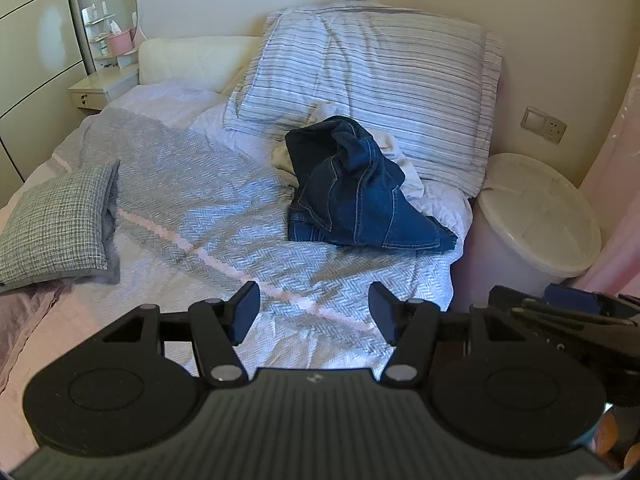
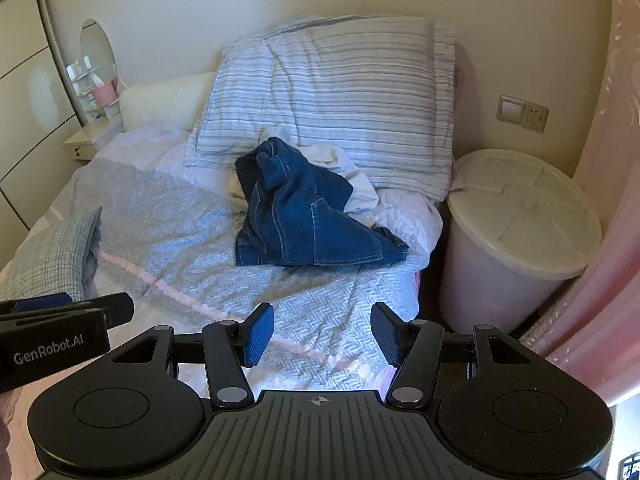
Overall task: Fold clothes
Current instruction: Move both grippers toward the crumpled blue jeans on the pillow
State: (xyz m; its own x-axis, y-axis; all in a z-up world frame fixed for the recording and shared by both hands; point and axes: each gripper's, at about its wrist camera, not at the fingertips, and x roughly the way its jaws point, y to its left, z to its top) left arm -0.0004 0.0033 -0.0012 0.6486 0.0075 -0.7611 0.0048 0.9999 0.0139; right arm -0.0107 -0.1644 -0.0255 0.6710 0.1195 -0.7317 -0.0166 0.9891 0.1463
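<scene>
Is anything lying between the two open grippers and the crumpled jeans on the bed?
Nothing visible. Only bare bedspread lies between the left gripper, the right gripper and the jeans. The checked cushion sits off to the left.

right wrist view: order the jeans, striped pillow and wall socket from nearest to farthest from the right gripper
From the right gripper:
1. jeans, crumpled on the bed straight ahead
2. striped pillow, propped behind them at the head of the bed
3. wall socket, on the wall to the right
</scene>
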